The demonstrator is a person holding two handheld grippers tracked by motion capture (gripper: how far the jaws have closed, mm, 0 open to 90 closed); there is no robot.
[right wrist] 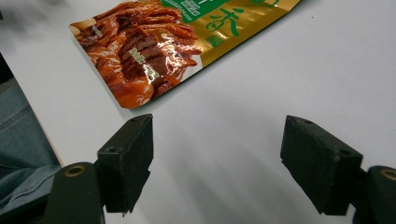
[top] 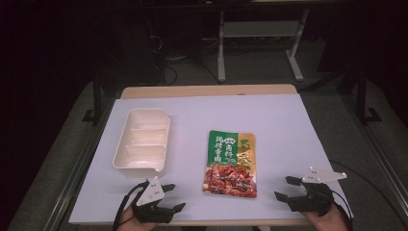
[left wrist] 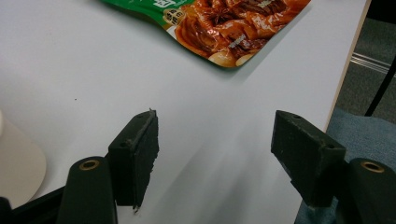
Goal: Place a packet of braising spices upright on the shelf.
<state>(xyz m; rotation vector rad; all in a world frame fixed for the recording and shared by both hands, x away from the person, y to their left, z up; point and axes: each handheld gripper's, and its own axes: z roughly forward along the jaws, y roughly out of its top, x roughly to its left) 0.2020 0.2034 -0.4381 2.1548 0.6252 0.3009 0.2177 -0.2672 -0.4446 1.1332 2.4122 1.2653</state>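
Food pouch (top: 231, 162) lies flat between both gaping tools, untouched

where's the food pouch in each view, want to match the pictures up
High view: the food pouch lies flat at the middle of the white table top, right of the white tray.
Left gripper view: its meat-picture end sits at the top edge, centre-right, beyond the open jaws.
Right gripper view: it runs across the top, left of centre.
Shared landmark: the red-brown meat picture on the pouch's near end.

One food pouch (top: 231, 163), one white compartment tray (top: 142, 140), two grippers: left (top: 174, 197), right (top: 284, 188).
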